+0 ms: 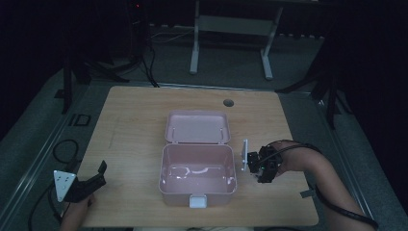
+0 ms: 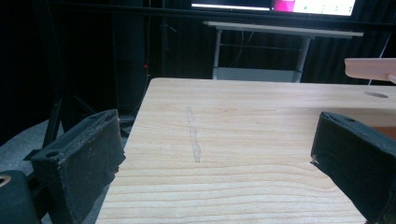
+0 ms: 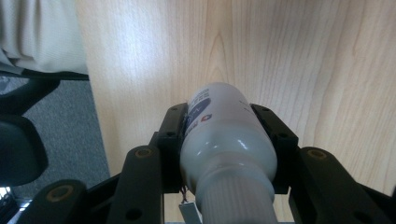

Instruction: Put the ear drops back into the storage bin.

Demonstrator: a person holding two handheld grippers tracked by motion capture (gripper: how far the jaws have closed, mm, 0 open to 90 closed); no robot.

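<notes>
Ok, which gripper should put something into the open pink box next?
Right, probably: the right gripper already clamps a white bottle beside the pink box. The left gripper is open, empty, farther off.

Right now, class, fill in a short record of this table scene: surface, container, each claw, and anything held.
surface: wooden table
container: pink lidded box, lid open and tipped back, white latch at its front
left claw: open, holding nothing, near the table's front-left corner
right claw: shut on a white bottle
bottle position: held above the table, to the right of the box, not inside it
</notes>
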